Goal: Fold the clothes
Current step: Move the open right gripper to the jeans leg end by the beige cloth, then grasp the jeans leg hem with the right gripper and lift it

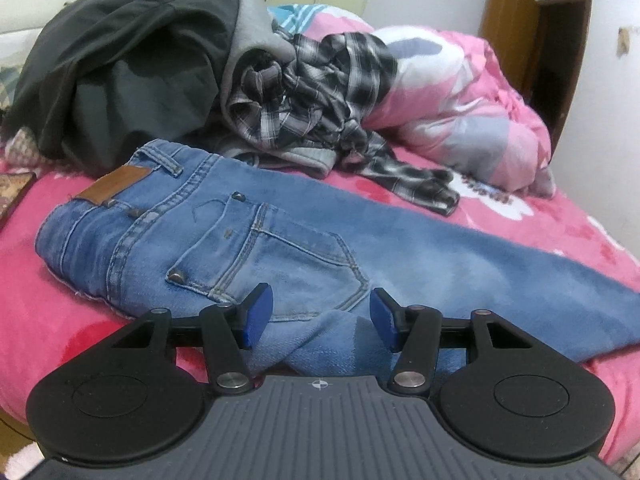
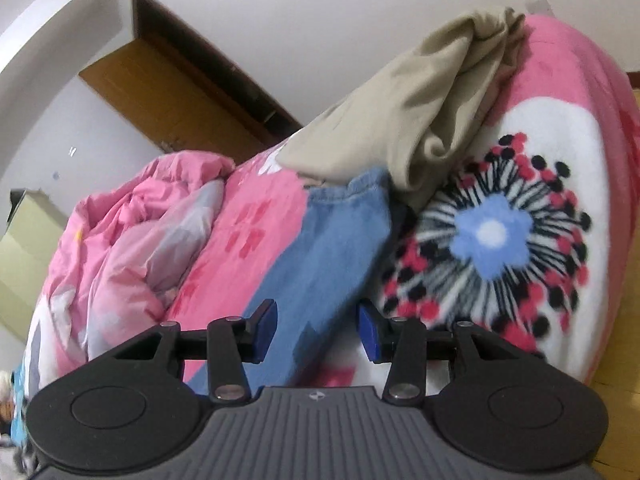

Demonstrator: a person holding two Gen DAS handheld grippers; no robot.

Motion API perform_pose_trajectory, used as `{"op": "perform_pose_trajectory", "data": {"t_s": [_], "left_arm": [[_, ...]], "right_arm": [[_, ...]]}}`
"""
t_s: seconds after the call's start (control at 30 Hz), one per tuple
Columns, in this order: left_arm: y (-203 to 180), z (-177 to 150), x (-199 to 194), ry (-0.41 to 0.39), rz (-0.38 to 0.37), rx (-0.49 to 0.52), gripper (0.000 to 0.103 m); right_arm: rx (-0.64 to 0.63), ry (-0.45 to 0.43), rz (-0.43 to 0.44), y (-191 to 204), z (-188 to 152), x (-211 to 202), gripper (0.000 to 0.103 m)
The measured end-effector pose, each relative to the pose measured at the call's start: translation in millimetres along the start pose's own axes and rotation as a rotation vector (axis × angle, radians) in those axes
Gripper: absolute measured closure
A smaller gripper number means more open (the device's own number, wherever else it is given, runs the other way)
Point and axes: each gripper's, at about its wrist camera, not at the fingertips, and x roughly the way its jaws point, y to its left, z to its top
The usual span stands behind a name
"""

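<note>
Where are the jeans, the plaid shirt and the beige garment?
jeans [image 1: 280, 248]: left wrist view, back pocket.
plaid shirt [image 1: 332, 80]: left wrist view, crumpled middle.
beige garment [image 2: 408, 104]: right wrist view, broad upper part.

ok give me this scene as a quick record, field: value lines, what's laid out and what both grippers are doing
surface: pink floral blanket
item being folded: blue jeans, lying flat, back pocket up
jeans leg end: reaches the beige garment
unfolded pile: dark garment, grey hoodie, plaid shirt
bedding: pink duvet, bunched
left gripper: open, over the jeans seat edge
right gripper: open, over the jeans leg
</note>
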Motion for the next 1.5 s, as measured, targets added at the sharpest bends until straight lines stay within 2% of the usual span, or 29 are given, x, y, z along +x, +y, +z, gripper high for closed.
{"op": "perform_pose_trajectory", "data": {"t_s": [0.07, 0.17, 0.3, 0.4, 0.57, 0.73, 1.07, 1.33, 1.5], "left_arm": [[-2.4, 1.4, 2.3, 0.016, 0.015, 0.014, 0.049], [-10.2, 6.3, 6.0, 0.052, 0.059, 0.033, 0.049], [-23.2, 13.5, 11.1, 0.106, 0.129, 0.065, 0.049], [-31.4, 16.3, 15.2, 0.137, 0.168, 0.084, 0.048], [-40.4, 17.0, 21.0, 0.167, 0.212, 0.118, 0.047], [-48.5, 17.4, 23.2, 0.183, 0.247, 0.147, 0.046], [-58.5, 16.6, 24.9, 0.188, 0.293, 0.202, 0.043], [-61.8, 15.3, 25.2, 0.186, 0.309, 0.218, 0.042], [-62.9, 14.5, 25.1, 0.183, 0.315, 0.221, 0.042]], "right_arm": [[0.037, -0.011, 0.007, -3.4, 4.2, 8.8, 0.057], [0.034, -0.018, -0.001, -4.0, 6.7, 16.5, 0.063], [0.014, -0.005, 0.044, -4.5, 8.6, 13.2, 0.078], [0.046, 0.016, 0.026, -7.7, 11.6, 20.8, 0.079], [0.043, 0.028, -0.005, -6.0, 11.5, 27.8, 0.076], [0.015, 0.067, -0.002, -3.1, 14.4, 32.7, 0.067], [-0.024, 0.116, -0.027, 6.4, 18.3, 37.3, 0.067], [-0.045, 0.182, 0.001, 4.1, 25.2, 41.3, 0.067], [-0.046, 0.193, -0.004, 4.9, 26.2, 41.5, 0.067]]}}
